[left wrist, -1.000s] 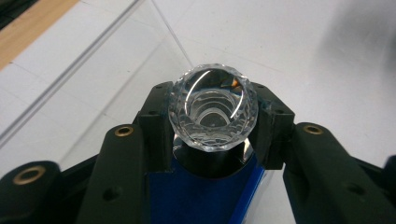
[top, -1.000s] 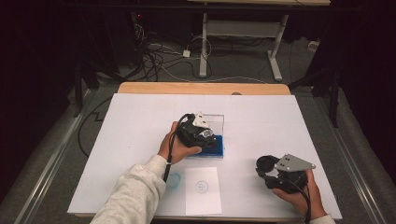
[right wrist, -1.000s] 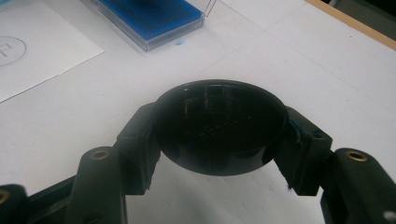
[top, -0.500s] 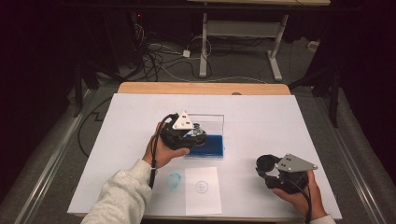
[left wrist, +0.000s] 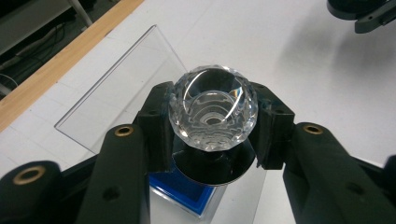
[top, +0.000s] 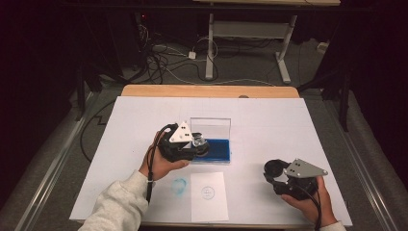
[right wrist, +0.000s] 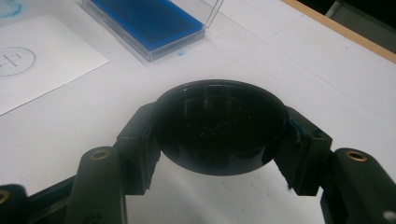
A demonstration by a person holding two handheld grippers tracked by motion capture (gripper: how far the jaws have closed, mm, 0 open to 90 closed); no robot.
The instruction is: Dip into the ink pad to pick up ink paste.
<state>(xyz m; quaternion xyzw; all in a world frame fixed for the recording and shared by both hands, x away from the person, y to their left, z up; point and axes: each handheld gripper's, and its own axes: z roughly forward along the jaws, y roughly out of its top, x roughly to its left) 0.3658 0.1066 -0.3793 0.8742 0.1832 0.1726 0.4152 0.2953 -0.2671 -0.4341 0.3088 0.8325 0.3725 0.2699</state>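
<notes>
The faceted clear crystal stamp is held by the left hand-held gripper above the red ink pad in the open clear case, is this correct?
Not quite: the ink pad is blue, not red, as the high view shows. The rest holds: the left hand-held gripper grips the faceted clear crystal stamp above the pad in the open clear case.

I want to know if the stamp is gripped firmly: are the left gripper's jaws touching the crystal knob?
Touching. In the left gripper view, the left gripper has both black jaws pressed against the crystal knob, no gap visible.
</notes>
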